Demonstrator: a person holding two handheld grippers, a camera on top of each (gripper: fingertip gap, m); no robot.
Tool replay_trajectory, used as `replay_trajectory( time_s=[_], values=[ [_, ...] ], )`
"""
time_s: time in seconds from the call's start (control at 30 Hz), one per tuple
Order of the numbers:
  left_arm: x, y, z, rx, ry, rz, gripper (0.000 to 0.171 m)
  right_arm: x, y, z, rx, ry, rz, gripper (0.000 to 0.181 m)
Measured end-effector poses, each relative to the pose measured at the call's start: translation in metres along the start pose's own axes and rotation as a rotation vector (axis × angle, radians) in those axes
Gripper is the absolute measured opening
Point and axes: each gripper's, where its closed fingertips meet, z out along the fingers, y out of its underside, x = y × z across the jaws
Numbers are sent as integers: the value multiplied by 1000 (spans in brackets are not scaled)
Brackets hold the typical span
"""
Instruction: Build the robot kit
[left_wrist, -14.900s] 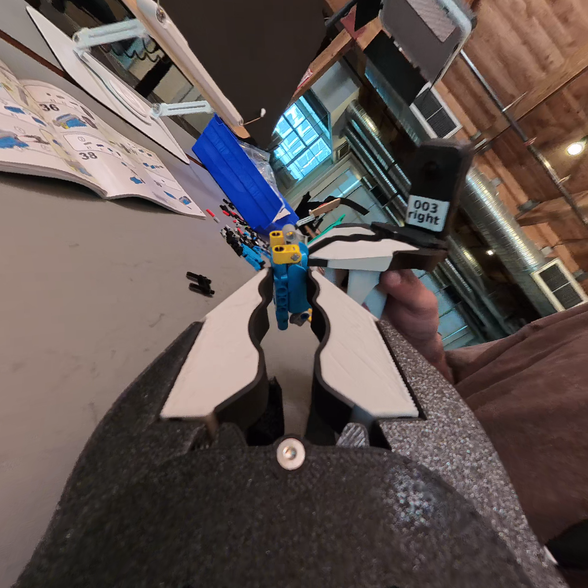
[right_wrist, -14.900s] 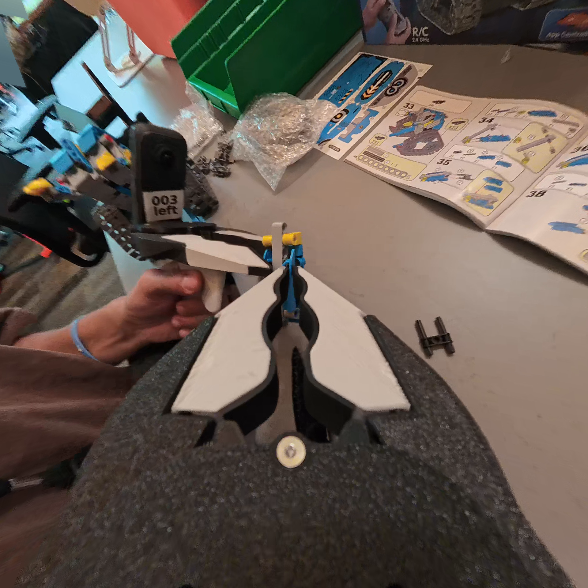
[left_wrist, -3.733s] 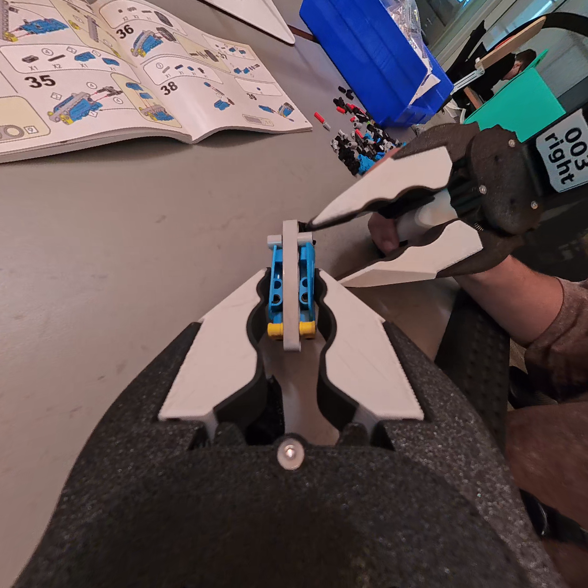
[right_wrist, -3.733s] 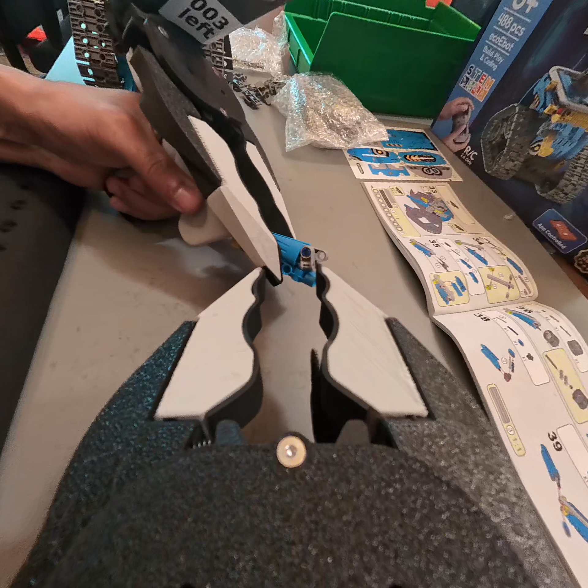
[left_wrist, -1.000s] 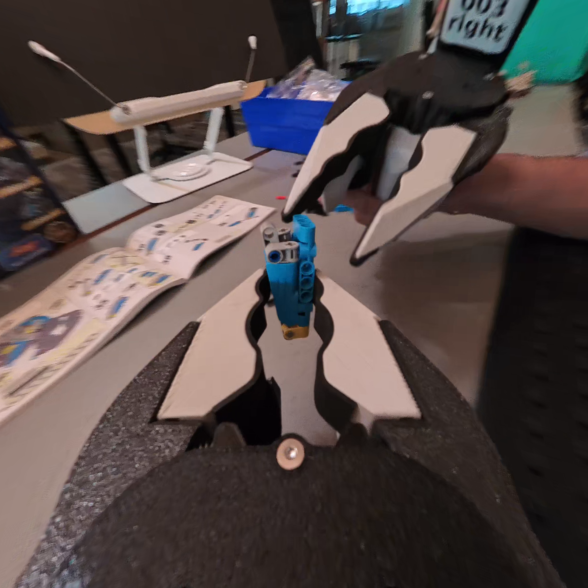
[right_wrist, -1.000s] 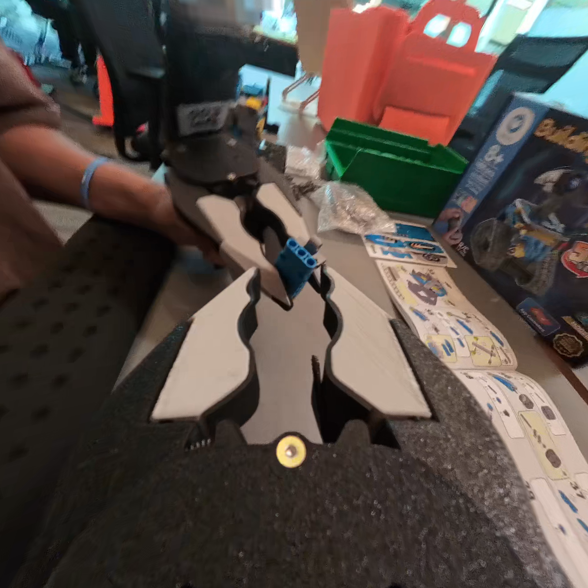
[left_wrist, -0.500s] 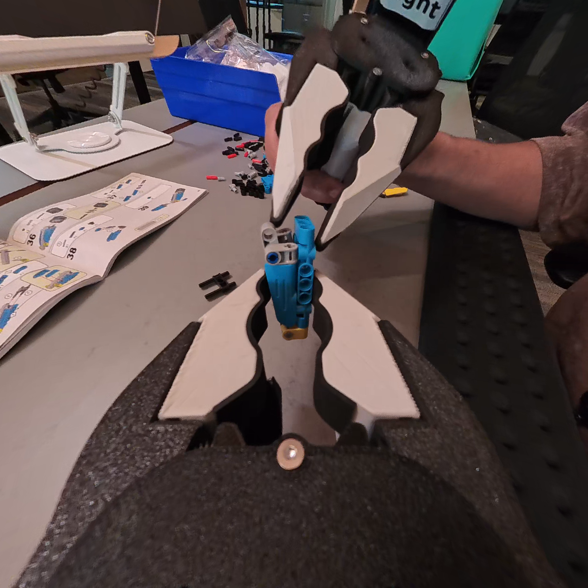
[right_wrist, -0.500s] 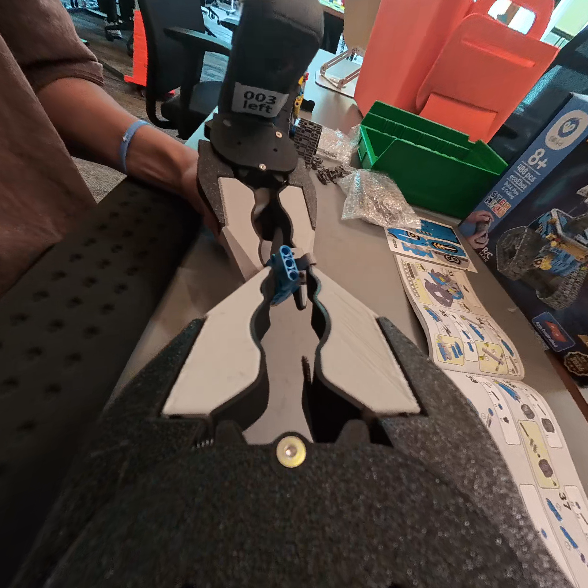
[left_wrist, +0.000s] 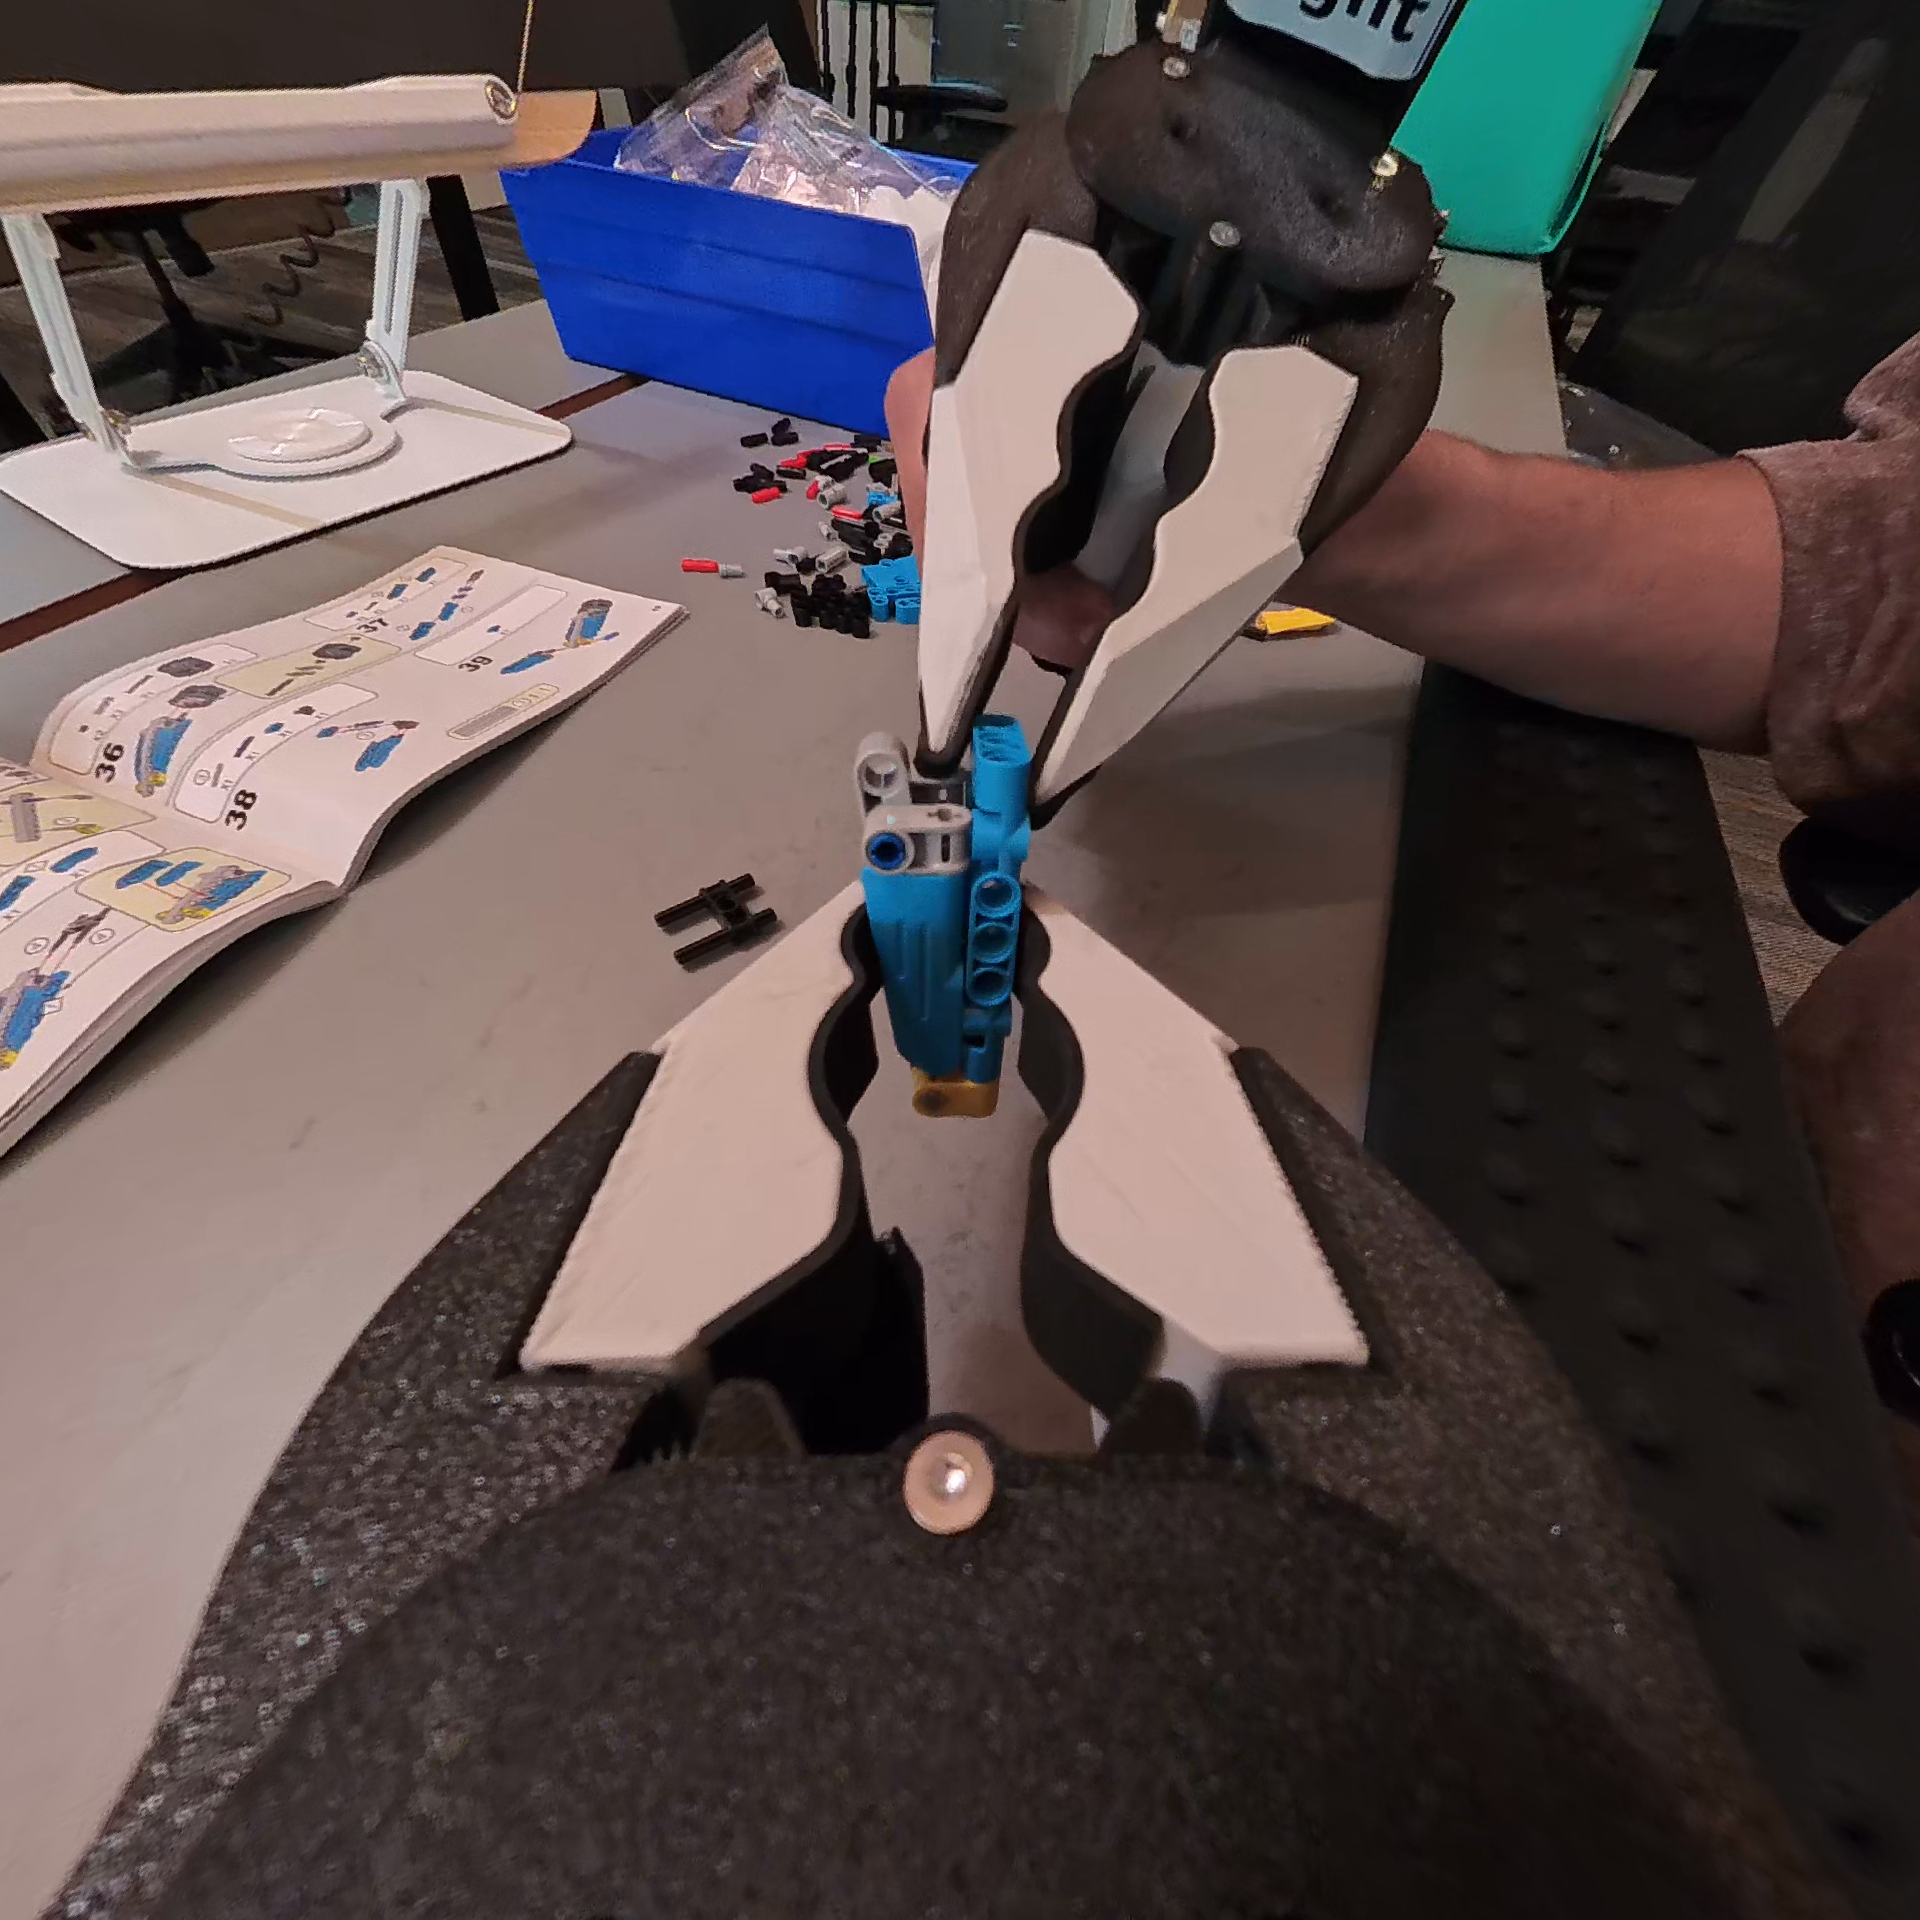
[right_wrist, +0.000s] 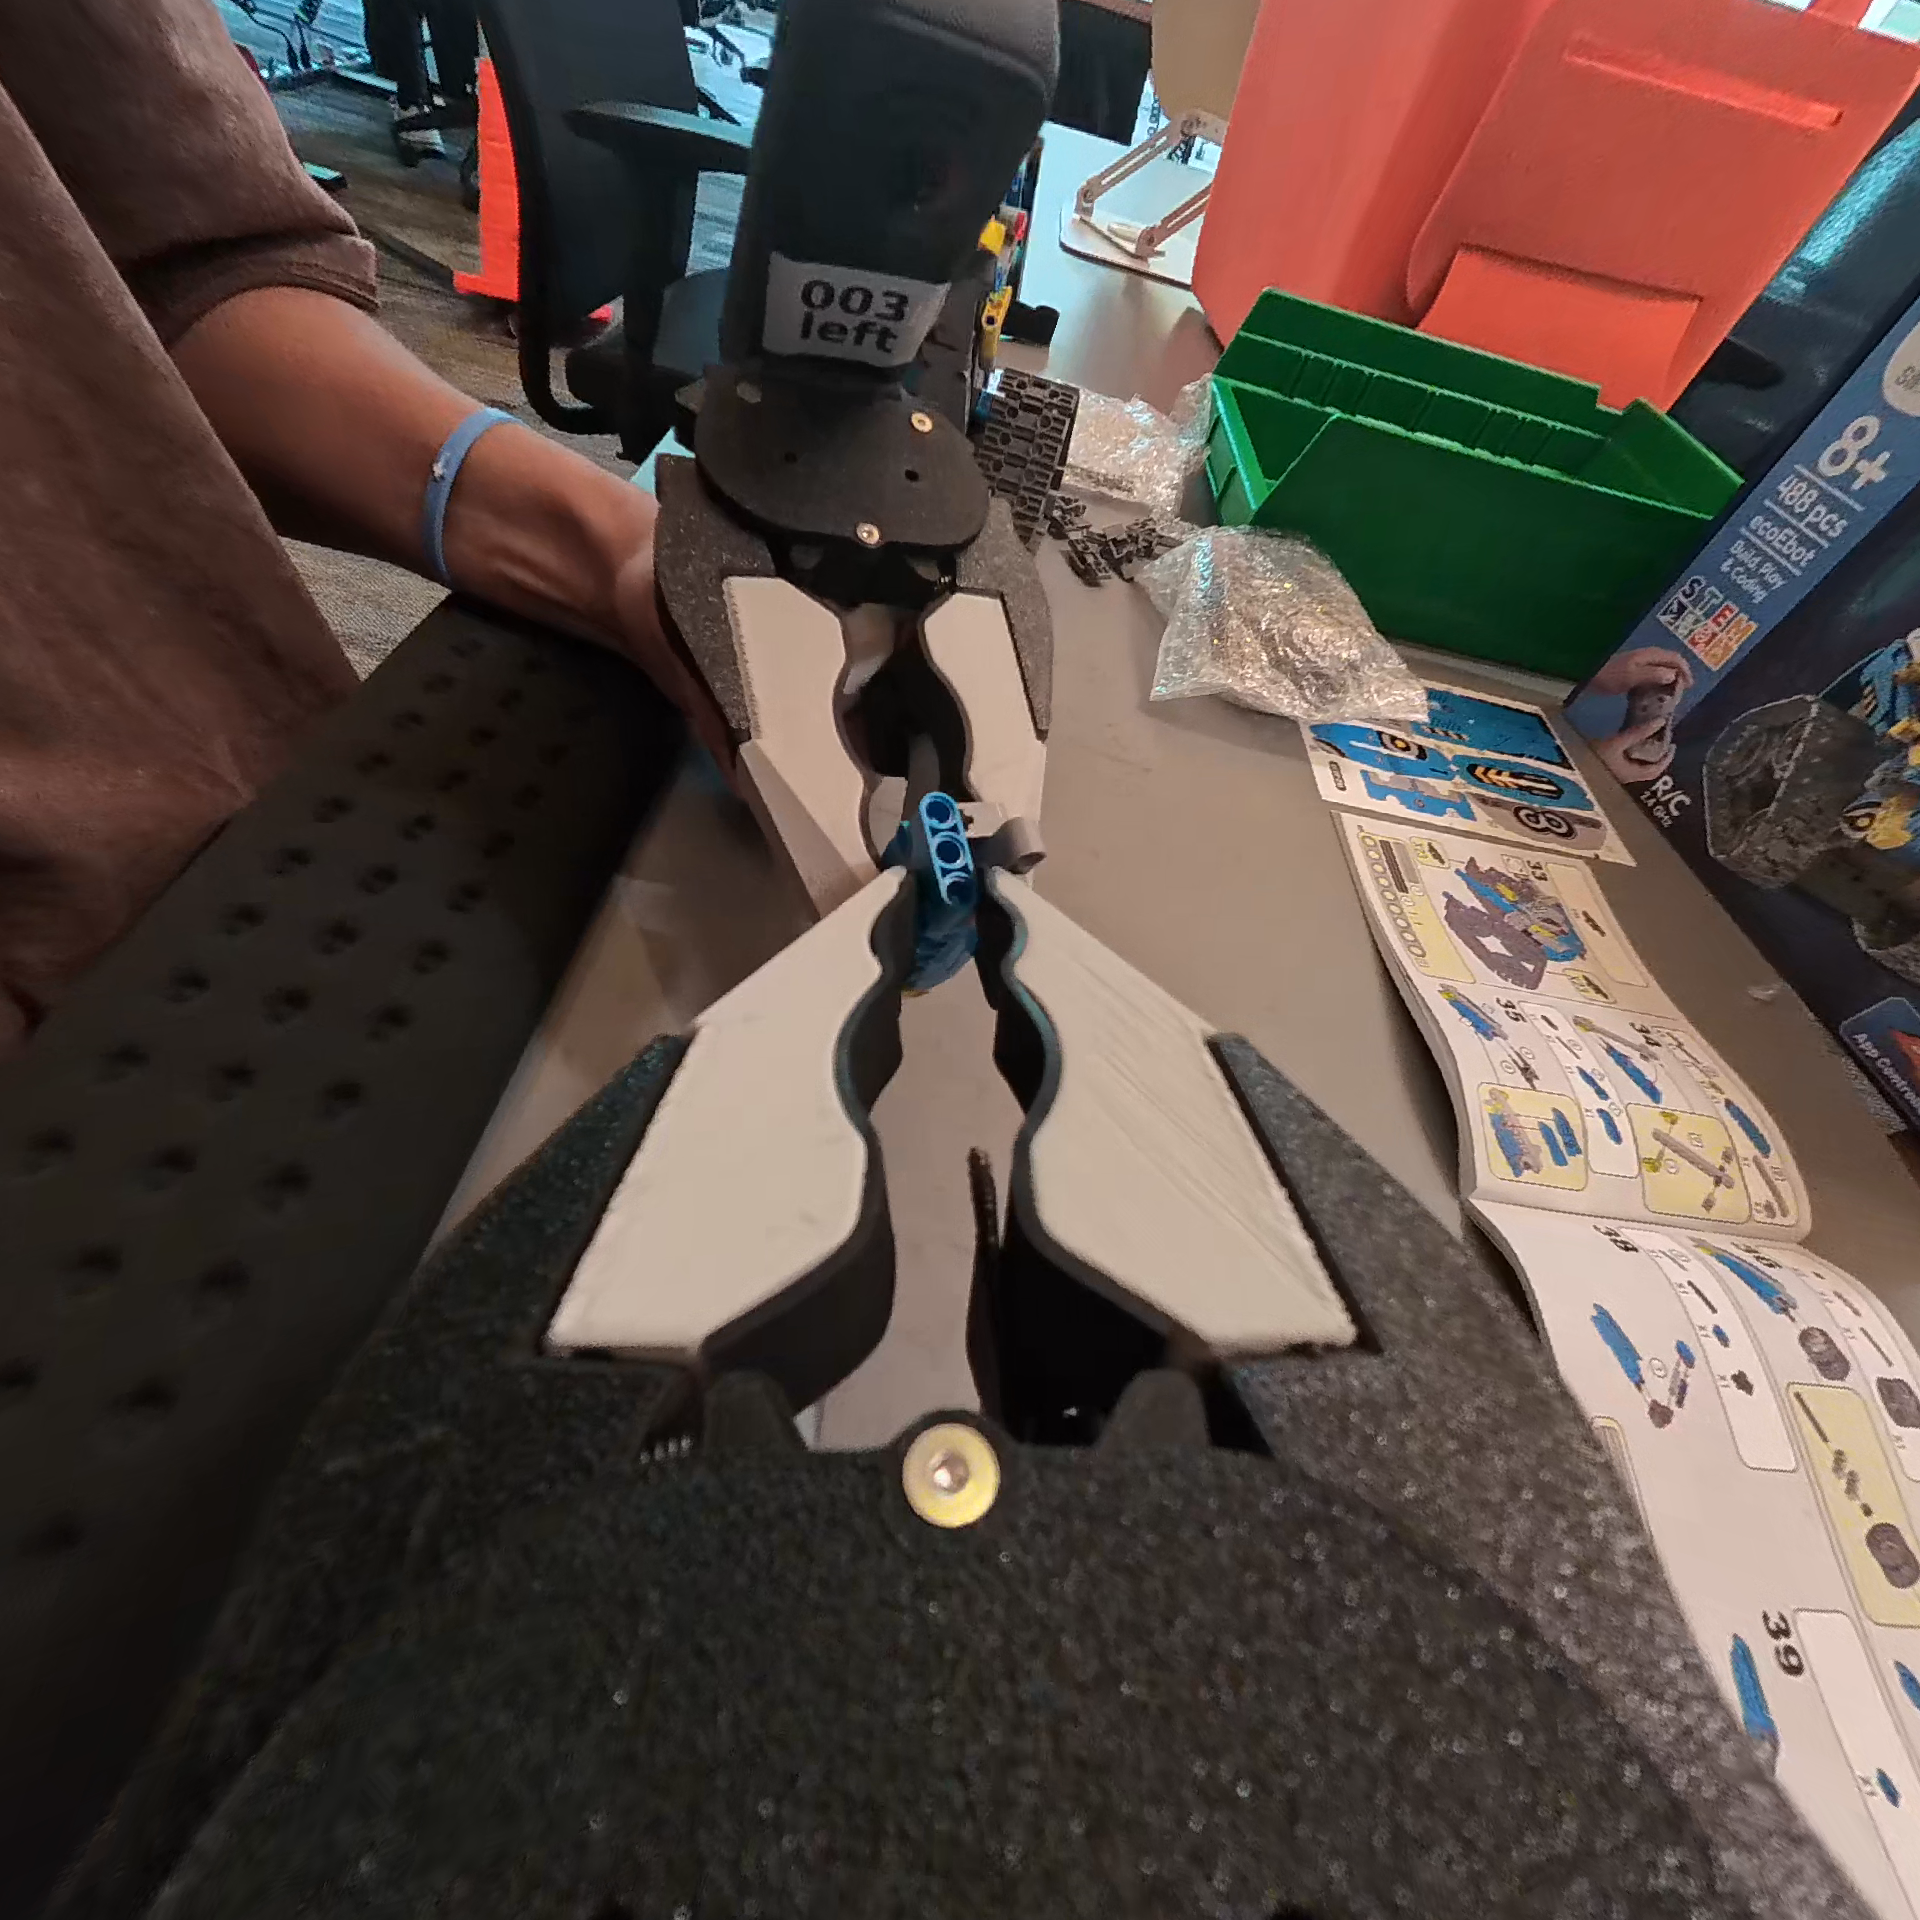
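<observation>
Left wrist view: the left gripper (left_wrist: 940, 935), white-faced fingers on a black foam body, pinches a small blue plastic beam assembly (left_wrist: 951, 935) with grey connectors on top and a yellow piece at its lower end, held upright above the grey tabletop (left_wrist: 416, 1091). The right gripper (left_wrist: 987, 769) comes down from above with its 2 fingers parted, straddling the assembly's top; one tip touches by the grey connector, the other sits just beside the blue beam. Whether it presses yet, cannot tell. A loose black H-shaped connector (left_wrist: 717, 920) lies on the table near the left finger; an open instruction booklet (left_wrist: 312, 727) lies further left, a scatter of small black, red and blue parts (left_wrist: 831, 540) before a blue plastic bin (left_wrist: 727, 281), and a white stand (left_wrist: 281, 436) beyond. Right wrist view: the right gripper's fingers are narrowly spread around the blue assembly's upper end, the left gripper opposite, clamped on the lower part. A green bin (right_wrist: 1455, 488), a crumpled clear bag (right_wrist: 1268, 623), a sticker sheet (right_wrist: 1455, 769) and a dark kit box (right_wrist: 1818, 675) stand to the right. Judgement: the sub-assembly is partly built; the black connector lies unused.
</observation>
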Motion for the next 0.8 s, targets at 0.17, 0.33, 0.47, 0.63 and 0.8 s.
replay_trajectory(
  time_s=[0.17, 0.33, 0.47, 0.63, 0.8],
  values=[
    [-14, 1, 2, -14, -121, 80, 21, 7, 1, 0, 34, 27, 52, 11],
    [-53, 7, -7, -114, -451, 274, 22, 30, 10, 9, 30, 76, 315, 38],
    [-69, 8, -14, -143, -564, 292, 22, 37, 17, 26, 16, 130, 461, 39],
    [-80, 13, -21, -193, -646, 352, 22, 67, 32, 1, -30, 274, 463, 29],
    [-88, 21, -24, -246, -671, 346, 22, 74, 101, -35, -309, 211, 599, 36]
  ],
)
